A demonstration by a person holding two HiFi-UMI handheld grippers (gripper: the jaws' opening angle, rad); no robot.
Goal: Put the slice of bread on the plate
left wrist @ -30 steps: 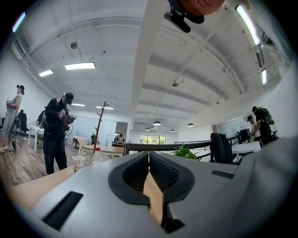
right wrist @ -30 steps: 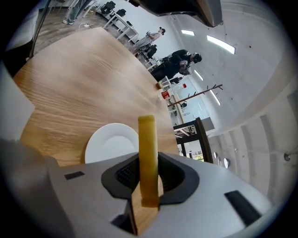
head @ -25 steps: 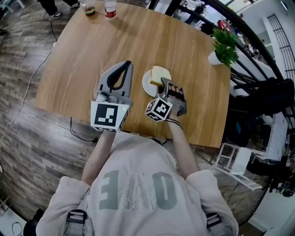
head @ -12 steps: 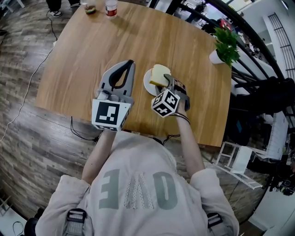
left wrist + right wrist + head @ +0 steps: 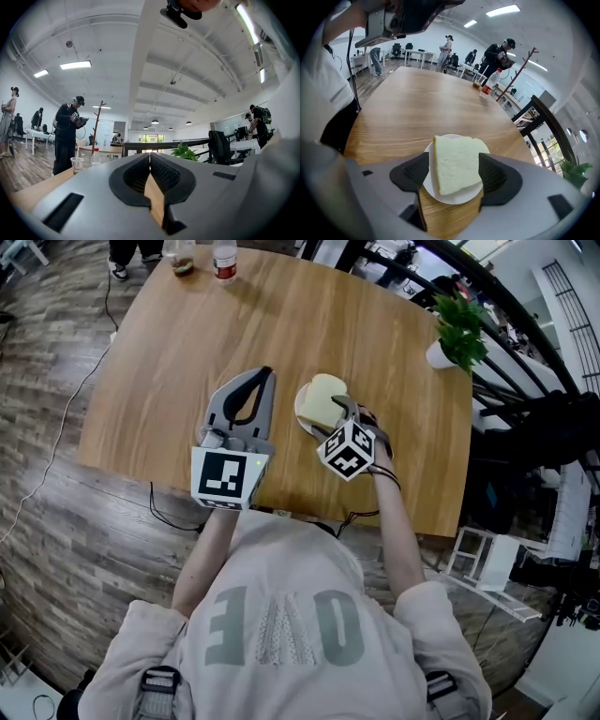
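Observation:
A pale slice of bread (image 5: 454,164) lies flat on a small white plate (image 5: 452,200) on the wooden table. My right gripper (image 5: 454,172) points steeply down over it. Its jaws are opening and stand wide to either side of the slice, and the pads (image 5: 416,171) do not press it. In the head view the bread (image 5: 323,397) and plate (image 5: 302,414) sit just beyond the right gripper (image 5: 341,412). My left gripper (image 5: 257,381) hovers level to the left of the plate. In the left gripper view, the left gripper (image 5: 150,164) has its jaws together and empty.
The round wooden table (image 5: 178,343) carries a red-capped bottle (image 5: 225,259) and a plastic cup (image 5: 183,259) at its far edge. A potted plant (image 5: 457,334) stands at the far right. Railings and chairs lie beyond the right rim. People stand in the background.
The right gripper tipped further down and its jaws spread apart, letting go of the bread, which now rests flat on the plate. The left gripper stayed where it was.

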